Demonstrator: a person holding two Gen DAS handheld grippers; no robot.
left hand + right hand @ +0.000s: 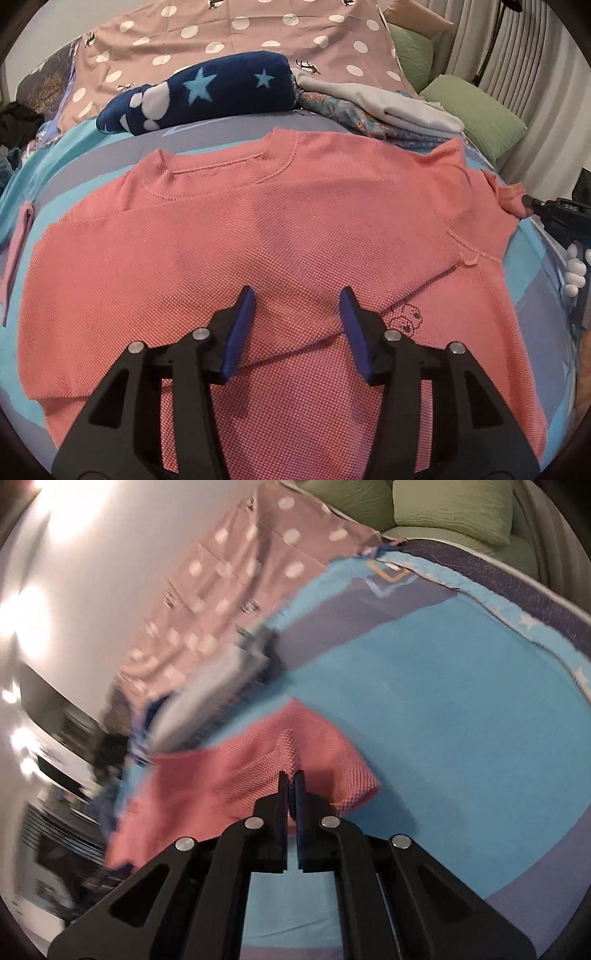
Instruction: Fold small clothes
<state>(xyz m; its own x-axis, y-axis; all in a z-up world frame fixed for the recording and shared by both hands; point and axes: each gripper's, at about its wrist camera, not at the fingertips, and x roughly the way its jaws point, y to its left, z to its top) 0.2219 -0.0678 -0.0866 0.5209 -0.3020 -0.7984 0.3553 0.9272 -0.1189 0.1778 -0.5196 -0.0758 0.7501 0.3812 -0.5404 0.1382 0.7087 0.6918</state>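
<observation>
Bedding [110, 147] in flat blue and grey blocks carries a pink waffle-knit shirt [280, 229], spread wide with its ribbed collar at 12 o'clock. Beyond lie a plush starred navy roll [207, 96] and folded cloths [388, 110]. Left gripper [297, 295] hovers spread above the hem; right gripper [291, 775] pinches the bunched sleeve [295, 746] at 3 o'clock.
</observation>
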